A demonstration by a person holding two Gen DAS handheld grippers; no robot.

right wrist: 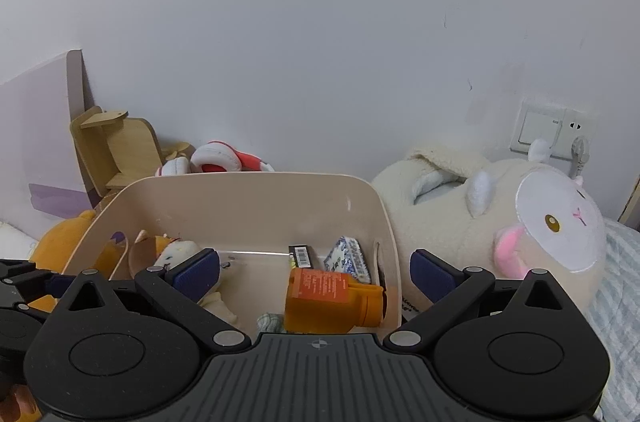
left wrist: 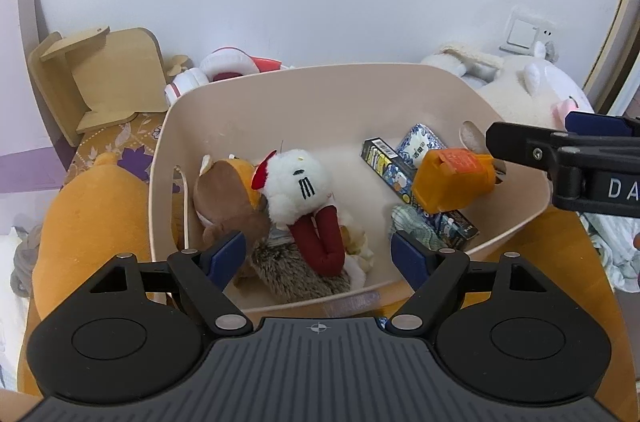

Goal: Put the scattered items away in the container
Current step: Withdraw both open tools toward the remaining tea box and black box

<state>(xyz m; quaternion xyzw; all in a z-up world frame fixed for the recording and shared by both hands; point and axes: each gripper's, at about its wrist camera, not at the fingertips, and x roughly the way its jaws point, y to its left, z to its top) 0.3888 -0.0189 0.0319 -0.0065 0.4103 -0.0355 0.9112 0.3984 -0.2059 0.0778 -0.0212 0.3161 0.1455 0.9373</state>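
Note:
A beige plastic bin [left wrist: 320, 90] holds a brown plush [left wrist: 224, 198], a white plush with red legs [left wrist: 298, 186], a spiky brown plush [left wrist: 296, 270], a dark printed box [left wrist: 400, 178], a blue-white packet [left wrist: 422, 142] and an orange bottle [left wrist: 452, 178]. My left gripper [left wrist: 320, 256] is open and empty over the bin's near rim. My right gripper [right wrist: 316, 272] is open; the orange bottle [right wrist: 328, 302] lies free in the bin [right wrist: 248, 198] between and below its fingers. The right gripper's arm shows in the left wrist view [left wrist: 568, 158] at the bin's right side.
A large orange plush [left wrist: 96, 218] lies left of the bin. A big cream sheep plush [right wrist: 500, 222] lies to its right. Behind are a wooden stand [left wrist: 100, 78], pink-white headphones [left wrist: 224, 66] and the wall with a socket [right wrist: 556, 130].

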